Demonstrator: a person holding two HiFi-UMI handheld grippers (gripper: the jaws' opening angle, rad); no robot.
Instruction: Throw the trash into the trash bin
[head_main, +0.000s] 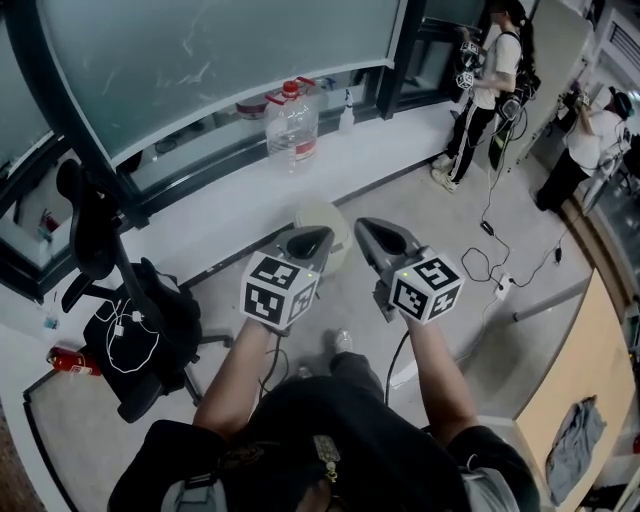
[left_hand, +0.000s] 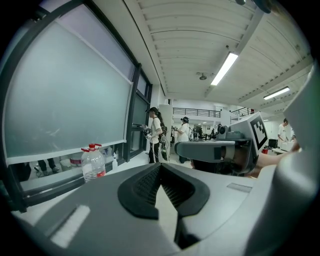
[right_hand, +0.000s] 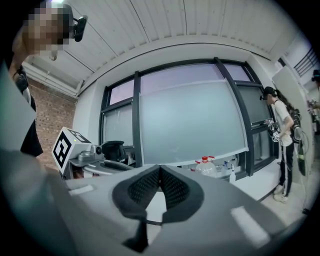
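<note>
**Both grippers shut and empty, no trash in hand**

- The left gripper (left_hand: 161, 169) and right gripper (right_hand: 160, 170) are side by side in front of the person, close but apart, aimed about level toward the white ledge (head_main: 200, 215) and its water bottle (head_main: 292, 122).
- **Jaws:** each pair is fully together, with the ribbed pads meeting. Nothing is between them and nothing is touched.
- **Trash:** none is in either gripper. A small red thing (head_main: 72, 360) lies near the chair (head_main: 95, 235); I cannot tell whether it is trash.
- **Bin:** a pale round thing (head_main: 325, 212) on the floor just past the left gripper's tip may be the bin. It is partly hidden, so I am unsure.
- **Stage:** empty, closed jaws fit either trash yet to be fetched or trash already dropped in.
- **Handling, my judgement:** either way, keep the grippers level and off each other, and well clear of the chair.
</note>
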